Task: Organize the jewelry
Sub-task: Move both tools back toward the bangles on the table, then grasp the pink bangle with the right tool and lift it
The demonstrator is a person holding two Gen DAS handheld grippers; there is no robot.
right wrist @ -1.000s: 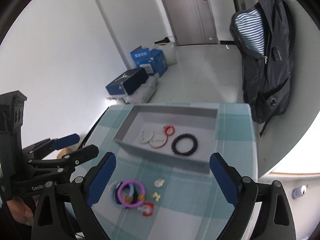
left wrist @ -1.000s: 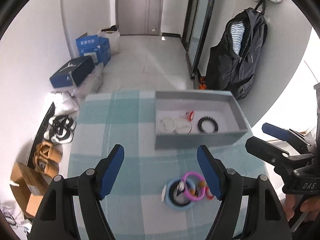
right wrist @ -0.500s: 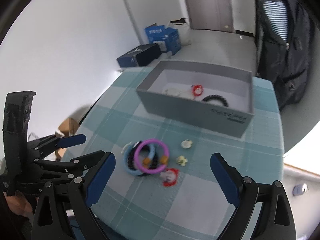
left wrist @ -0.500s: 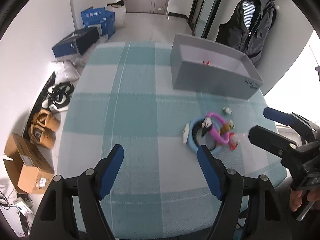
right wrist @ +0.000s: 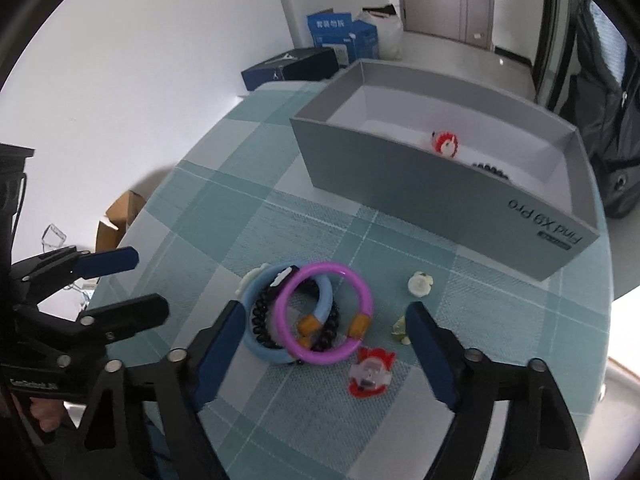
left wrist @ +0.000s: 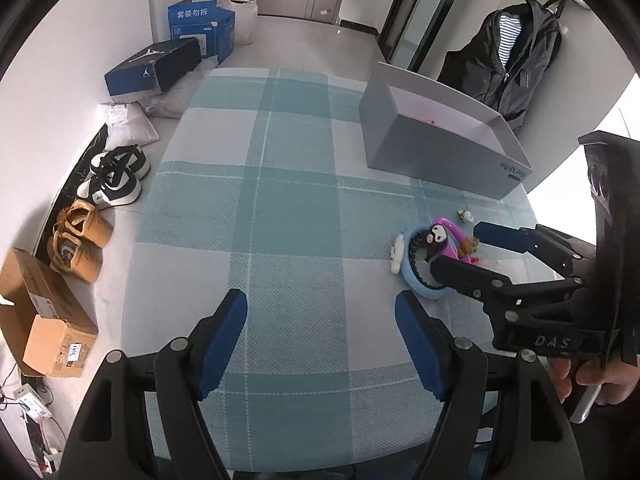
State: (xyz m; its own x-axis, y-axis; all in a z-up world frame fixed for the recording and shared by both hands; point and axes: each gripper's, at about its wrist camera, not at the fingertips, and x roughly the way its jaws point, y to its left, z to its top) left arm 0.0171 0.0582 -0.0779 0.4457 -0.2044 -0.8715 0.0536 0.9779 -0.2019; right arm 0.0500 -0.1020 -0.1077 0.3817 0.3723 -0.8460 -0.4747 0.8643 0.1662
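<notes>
Bracelets (right wrist: 308, 316) lie heaped on the checked cloth (right wrist: 256, 216) just ahead of my right gripper (right wrist: 324, 340): a purple ring (right wrist: 326, 312) rests across a blue bangle (right wrist: 256, 344) and a black beaded one (right wrist: 260, 316). A red charm (right wrist: 370, 372) sits beside the heap, and two pale charms (right wrist: 420, 283) lie near my right fingertip. My right fingers are spread wide around the pile, touching nothing. My left gripper (left wrist: 322, 340) gapes too, over bare cloth, well apart from the heap. The grey box (right wrist: 440, 184) beyond holds a red piece (right wrist: 445, 143) and black beads (right wrist: 490, 169).
</notes>
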